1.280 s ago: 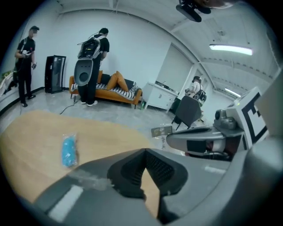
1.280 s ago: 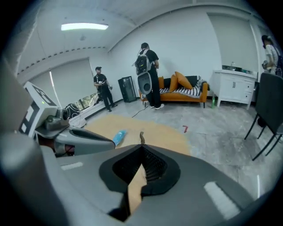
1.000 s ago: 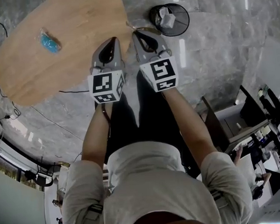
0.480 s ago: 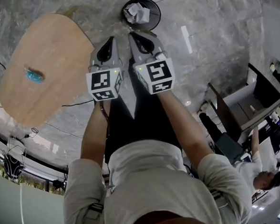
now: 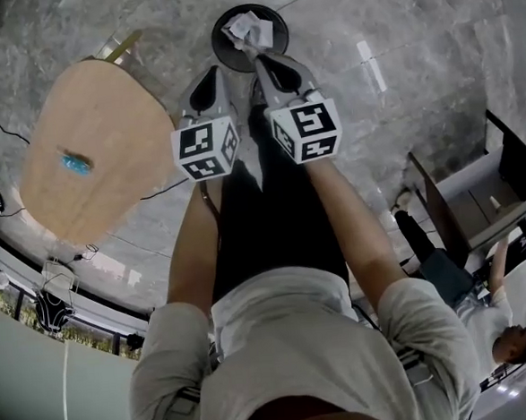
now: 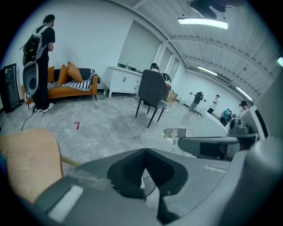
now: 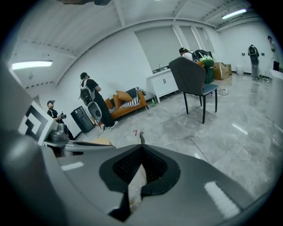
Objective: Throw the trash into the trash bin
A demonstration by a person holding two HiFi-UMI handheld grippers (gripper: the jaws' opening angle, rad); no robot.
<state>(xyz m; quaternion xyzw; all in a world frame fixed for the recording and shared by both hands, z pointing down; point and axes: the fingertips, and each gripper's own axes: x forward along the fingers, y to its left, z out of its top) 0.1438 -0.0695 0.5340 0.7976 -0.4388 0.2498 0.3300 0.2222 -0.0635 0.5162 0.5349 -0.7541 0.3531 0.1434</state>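
Observation:
The black mesh trash bin [image 5: 274,51] stands on the grey floor straight ahead, with crumpled white paper [image 5: 248,28] inside. My right gripper [image 5: 258,59] reaches over the bin's near rim. It is shut, and a thin sliver of trash [image 7: 141,137] pokes out past its tips [image 7: 141,144]. My left gripper [image 5: 209,75] is just left of the bin, shut and empty. In the left gripper view its closed tips [image 6: 145,150] show only floor and a dark curve of bin rim [image 6: 151,190] below them.
A round wooden table [image 5: 89,163] is at my left, with a blue wrapped item [image 5: 74,161] on it. A dark chair [image 6: 152,90], an orange sofa [image 6: 70,84] and a standing person [image 6: 42,57] are farther off. Desks [image 5: 478,207] stand at the right.
The bin has come from the upper right to just under my right gripper's tips. The table has slid away to the left. Both grippers stayed shut.

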